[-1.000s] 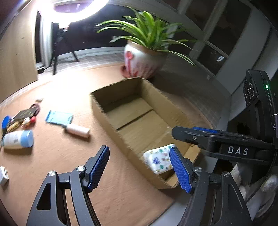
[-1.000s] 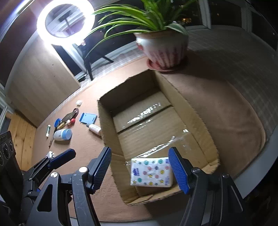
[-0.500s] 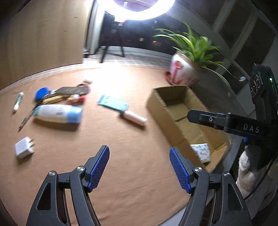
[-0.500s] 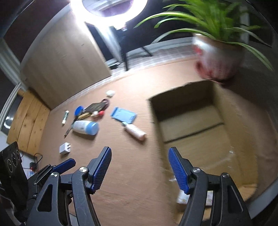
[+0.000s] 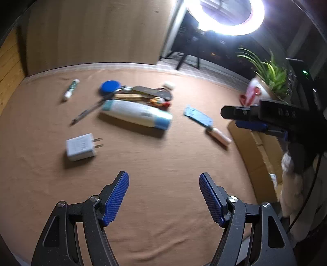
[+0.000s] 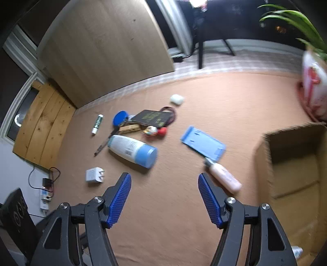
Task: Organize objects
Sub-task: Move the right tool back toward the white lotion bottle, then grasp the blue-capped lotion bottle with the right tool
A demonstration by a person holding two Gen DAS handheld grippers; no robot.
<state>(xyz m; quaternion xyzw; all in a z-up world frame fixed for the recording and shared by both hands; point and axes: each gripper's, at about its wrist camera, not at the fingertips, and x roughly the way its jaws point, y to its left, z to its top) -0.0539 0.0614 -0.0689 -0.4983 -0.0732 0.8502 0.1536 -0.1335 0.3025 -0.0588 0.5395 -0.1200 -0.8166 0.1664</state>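
My left gripper is open and empty above the brown cloth. My right gripper is open and empty too; it shows at the right of the left wrist view. Loose items lie ahead: a white and blue bottle, a white charger plug, a light blue flat holder, a small pink tube, a marker and a blue round lid. The open cardboard box stands to the right.
A dark wallet, a wooden clip, a small toy, a pen and a white case lie in the pile. A potted plant stands at the far right. A ring light shines behind.
Both grippers swung left, away from the box and the tissue pack in it, and now face the loose items on the cloth. Both stay open.
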